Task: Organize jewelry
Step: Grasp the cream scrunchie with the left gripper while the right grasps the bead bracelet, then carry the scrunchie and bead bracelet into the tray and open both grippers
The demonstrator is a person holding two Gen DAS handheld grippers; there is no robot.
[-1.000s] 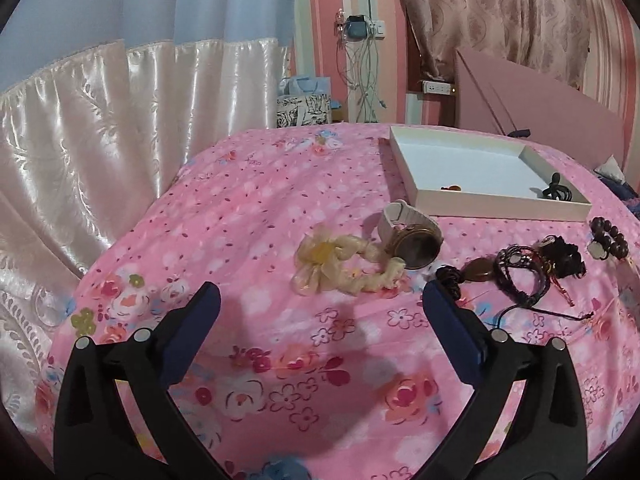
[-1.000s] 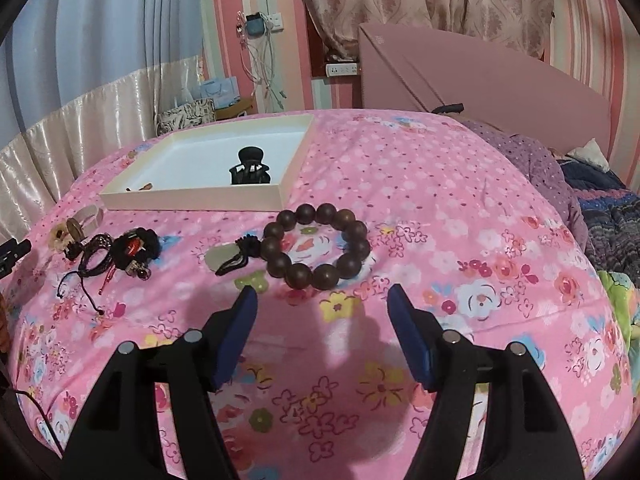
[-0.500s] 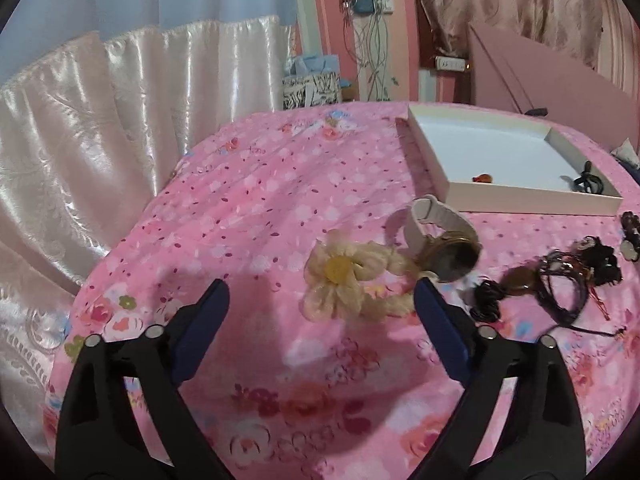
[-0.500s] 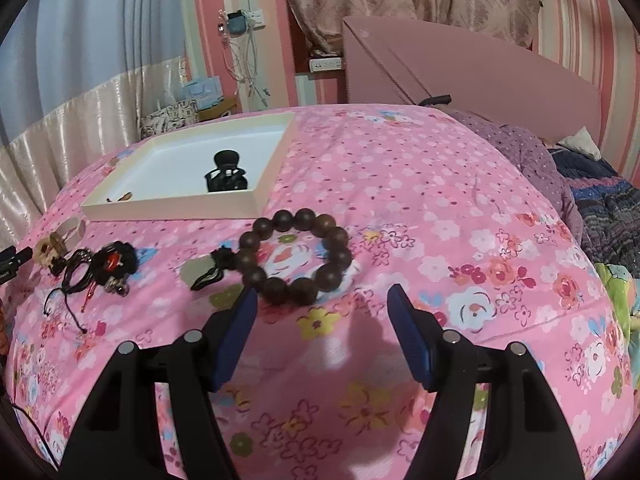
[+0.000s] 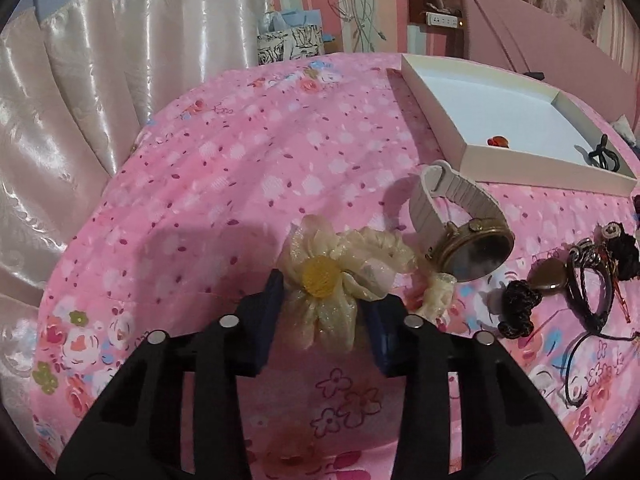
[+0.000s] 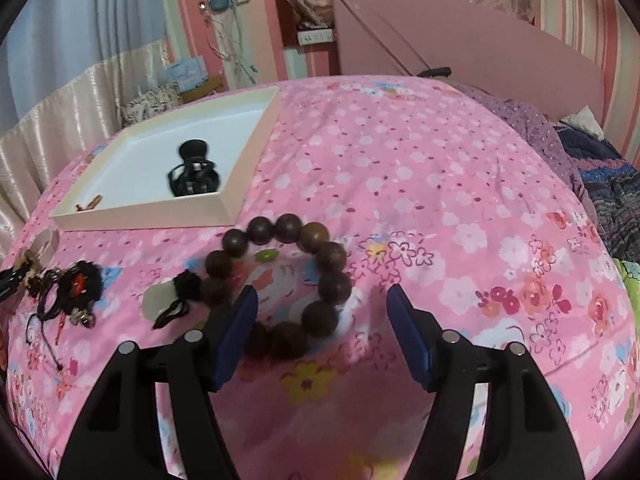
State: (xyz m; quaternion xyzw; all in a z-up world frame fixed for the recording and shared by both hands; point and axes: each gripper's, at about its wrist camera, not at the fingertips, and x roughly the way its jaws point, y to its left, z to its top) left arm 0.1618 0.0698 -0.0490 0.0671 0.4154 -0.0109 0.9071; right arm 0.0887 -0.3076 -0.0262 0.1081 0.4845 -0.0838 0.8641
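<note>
We see the left hand-held gripper [image 5: 323, 300] low over the bed [image 5: 240, 184], its jaws closing around the cream flower scrunchie [image 5: 336, 276]. The flower's petals lie between the two blue pads [image 5: 268, 320], and both pads meet the fabric at its sides, so the grip is narrow and on the scrunchie. The rest of the scrunchie trails away to the right of this gripper. Just beyond it and to the right lies the watch [image 5: 460, 224], its white strap arched up and its round face toward us. Further right sits a tangle of dark cords [image 5: 588, 280] with a brown heart pendant [image 5: 550, 276]. Ahead and to the right stands the tray [image 5: 440, 120], holding a small red piece [image 5: 497, 141] and a black clip [image 5: 602, 155].

The right hand-held gripper [image 6: 322, 320] hangs over the bead bracelet [image 6: 320, 248], jaws fairly wide and closing slightly. The near beads of the ring lie between the pads; the left pad [image 6: 236, 332] sits at or against the beads on that side, while the right pad stands clear of them. We cannot tell whether the left pad touches. To the left of this gripper lie a pale pendant [image 6: 154, 300] on black cord and more dark cords [image 6: 76, 288]. The tray [image 6: 224, 208] is ahead and left, with the black clip [image 6: 194, 176] inside.
</note>
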